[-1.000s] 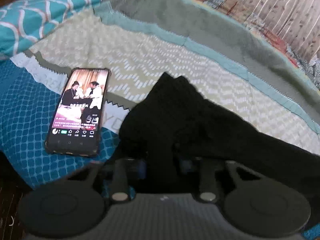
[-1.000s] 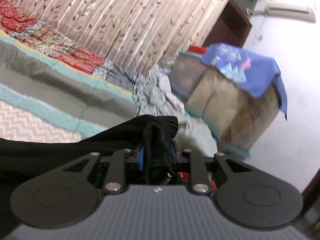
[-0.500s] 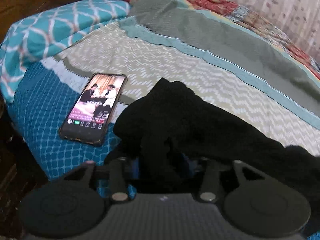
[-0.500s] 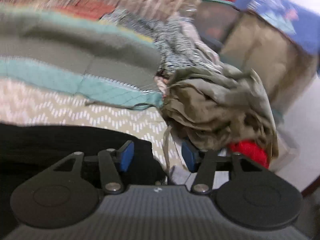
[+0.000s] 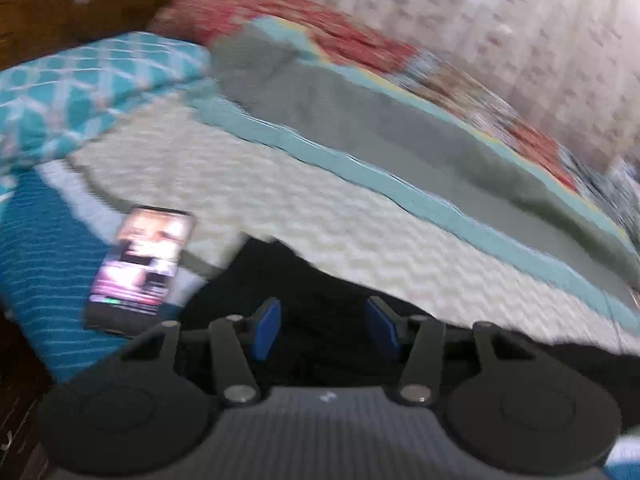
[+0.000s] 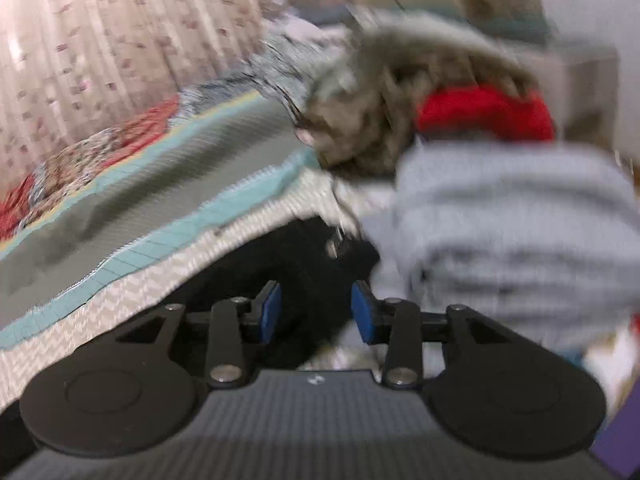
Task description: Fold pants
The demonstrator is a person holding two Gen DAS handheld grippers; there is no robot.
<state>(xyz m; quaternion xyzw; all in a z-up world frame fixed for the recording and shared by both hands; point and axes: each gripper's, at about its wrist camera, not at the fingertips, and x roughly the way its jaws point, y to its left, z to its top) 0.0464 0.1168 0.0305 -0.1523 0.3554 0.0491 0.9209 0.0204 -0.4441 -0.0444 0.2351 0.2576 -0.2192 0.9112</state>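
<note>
The black pants point(image 5: 320, 300) are spread along the near edge of the bed point(image 5: 320, 216), w/ cloth seen betw. both sets of jaws. The left gripper point(image 5: 326, 328) is parted, nothing pinched; the right gripper point(image 6: 316, 312) is closing, pads not yet pressing (blurred). A thin or missed pinch is likely. The phone point(image 5: 140, 264) nearby could be swept off, and the clothes pile point(image 6: 420, 120) snagged.

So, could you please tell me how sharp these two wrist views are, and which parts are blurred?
Left wrist view: motion blur smears the bedspread and the lit phone, whose screen is unreadable; the left gripper stays fairly crisp. Right wrist view: the clothes pile is streaked worst, the black pants show little detail, the right gripper is sharp.
</note>
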